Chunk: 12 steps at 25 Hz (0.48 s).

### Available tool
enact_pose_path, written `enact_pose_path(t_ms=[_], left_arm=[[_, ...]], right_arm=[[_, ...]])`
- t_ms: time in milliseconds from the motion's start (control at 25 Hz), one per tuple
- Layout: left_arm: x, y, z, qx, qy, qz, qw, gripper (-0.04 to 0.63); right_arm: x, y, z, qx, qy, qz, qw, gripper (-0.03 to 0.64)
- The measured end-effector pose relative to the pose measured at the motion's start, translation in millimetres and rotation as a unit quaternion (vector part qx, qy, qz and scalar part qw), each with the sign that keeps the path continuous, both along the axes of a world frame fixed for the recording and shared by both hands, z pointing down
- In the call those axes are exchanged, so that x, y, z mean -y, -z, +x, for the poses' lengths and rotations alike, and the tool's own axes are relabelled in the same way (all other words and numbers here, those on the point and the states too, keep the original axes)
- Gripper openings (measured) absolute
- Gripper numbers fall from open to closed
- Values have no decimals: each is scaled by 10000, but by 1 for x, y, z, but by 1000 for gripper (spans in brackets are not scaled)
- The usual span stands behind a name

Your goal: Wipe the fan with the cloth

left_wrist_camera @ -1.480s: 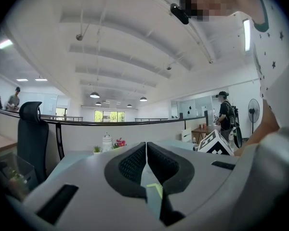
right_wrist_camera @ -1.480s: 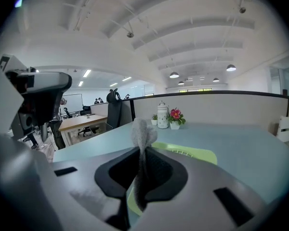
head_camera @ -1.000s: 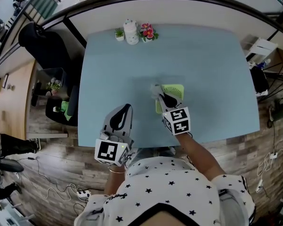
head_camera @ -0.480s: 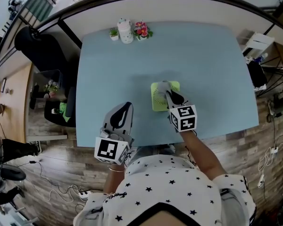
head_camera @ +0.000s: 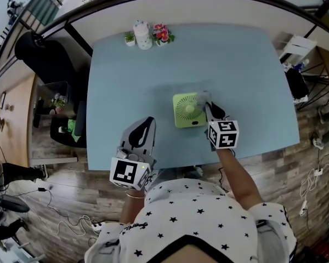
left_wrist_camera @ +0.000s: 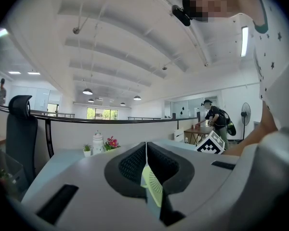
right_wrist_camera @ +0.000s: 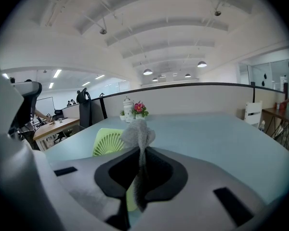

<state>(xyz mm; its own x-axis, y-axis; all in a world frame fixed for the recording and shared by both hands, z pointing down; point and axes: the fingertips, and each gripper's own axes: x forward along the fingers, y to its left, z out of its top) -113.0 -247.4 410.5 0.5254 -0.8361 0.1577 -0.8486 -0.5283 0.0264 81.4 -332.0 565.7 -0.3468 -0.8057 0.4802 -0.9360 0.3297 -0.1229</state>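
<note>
- Table point(head_camera: 241, 64): pale blue. Your body covers part of its near edge.
- Fan point(head_camera: 187, 110): green, lying flat near the table's middle with the grille up. In the right gripper view you see only its left part, as the rest is behind the cloth and jaws. In the left gripper view only a sliver shows, through the notch below the jaws.
- Cloth point(right_wrist_camera: 137, 133): grey, with a tuft standing out past the tips that pinch it. In the head view it sits at the fan's far right corner. Whether it touches the fan cannot be told.
- Right gripper point(right_wrist_camera: 139, 150): your jaws are closed on the cloth, just right of the fan.
- Left gripper point(left_wrist_camera: 146, 150): your jaws are pressed together with nothing between them. It is held over the near table edge, left of the fan and apart from it.
- Far edge: white jar point(head_camera: 143, 35), flowers point(head_camera: 161, 34) and plant point(head_camera: 130, 39), all too small for detail.
- Chair point(head_camera: 41, 51): dark, left of the table, partly hidden.
</note>
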Motion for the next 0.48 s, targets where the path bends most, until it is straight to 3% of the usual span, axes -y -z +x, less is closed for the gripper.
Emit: enact_pose_path(t_ms=[320, 480], left_arm=[[0, 1, -1, -10, -11, 24, 10000, 32], [-1, 1, -4, 18, 28, 45, 10000, 32]], right_arm=[[-1, -3, 5, -35, -55, -28, 10000, 31], [-8, 12, -10, 85, 116, 182, 9997, 31]])
